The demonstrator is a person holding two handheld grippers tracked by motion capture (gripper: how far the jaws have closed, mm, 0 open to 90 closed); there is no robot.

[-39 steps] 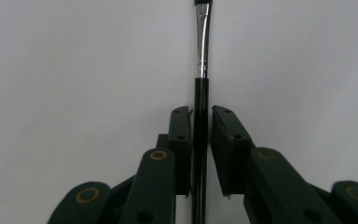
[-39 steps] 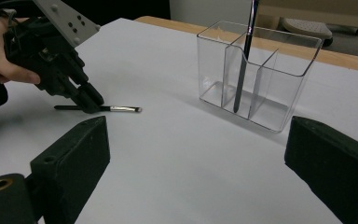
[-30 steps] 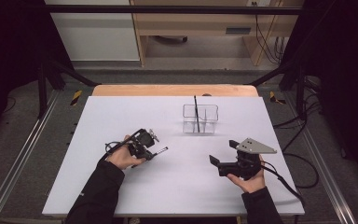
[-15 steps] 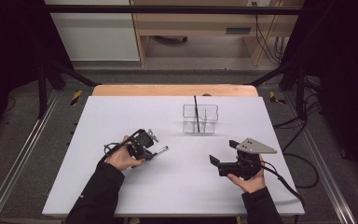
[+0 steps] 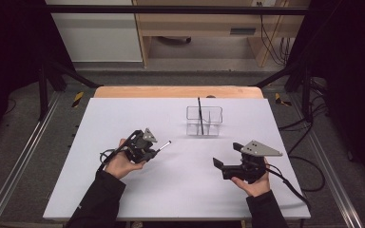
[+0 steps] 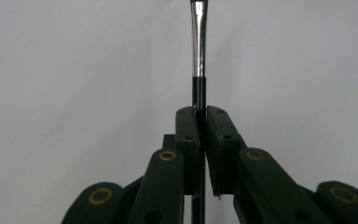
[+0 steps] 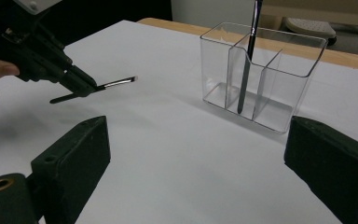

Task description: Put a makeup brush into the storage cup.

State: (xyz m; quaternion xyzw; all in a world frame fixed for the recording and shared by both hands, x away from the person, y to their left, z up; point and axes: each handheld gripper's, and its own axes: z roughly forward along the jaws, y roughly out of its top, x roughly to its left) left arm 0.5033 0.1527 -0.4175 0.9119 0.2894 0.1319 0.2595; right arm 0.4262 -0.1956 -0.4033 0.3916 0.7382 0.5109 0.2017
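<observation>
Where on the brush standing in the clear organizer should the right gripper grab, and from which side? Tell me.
Probably the upper black handle of the upright brush, above the rim of the clear organizer. Come from above or the open front: the lower shaft sits between the dividers, walled in. The right gripper stands open and empty.

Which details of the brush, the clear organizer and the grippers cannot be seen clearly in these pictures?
- Brush tip: cut off by the top edge in the left gripper view; too small in the high view.
- Its handle end: hidden between the left gripper pads.
- Second brush top: cut off above in the right gripper view.
- Clear organizer dividers: too small in the high view to count compartments.
</observation>
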